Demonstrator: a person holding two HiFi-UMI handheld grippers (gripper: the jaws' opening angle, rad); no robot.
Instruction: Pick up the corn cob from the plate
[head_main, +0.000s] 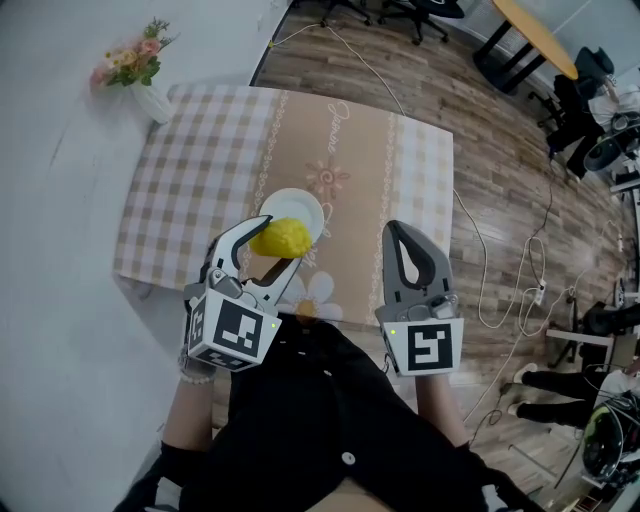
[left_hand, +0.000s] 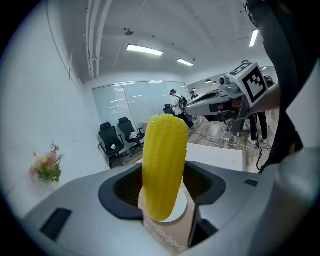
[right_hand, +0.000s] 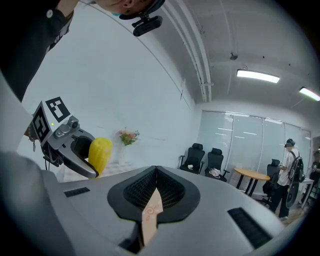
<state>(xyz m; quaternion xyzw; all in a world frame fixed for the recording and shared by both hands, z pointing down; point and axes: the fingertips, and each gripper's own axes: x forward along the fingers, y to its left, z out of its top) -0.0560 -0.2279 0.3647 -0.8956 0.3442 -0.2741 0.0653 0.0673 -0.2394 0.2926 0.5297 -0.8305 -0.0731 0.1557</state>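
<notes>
The left tool (head_main: 272, 243) was clenched on the corn (head_main: 282, 237), which stood along its jaws, raised above the white plate (head_main: 300, 205). The right tool (head_main: 393, 229) had its jaws pressed together with nothing between, beside the left one, over the worktop (head_main: 390, 160).

**What you can't see from here**

In the head view, the corn cob (head_main: 281, 238) covers the 7 o'clock edge of the plate (head_main: 305, 208). The jaws of the left gripper (head_main: 274, 243) hide part of the cob's sides from you. In the left gripper view, the cob blocks all but a pale sliver of plate at 6 o'clock. In the right gripper view, one jaw crosses the cob's lower side. The person (right_hand: 290, 175) at 4 o'clock is too small for you to make out.
</notes>
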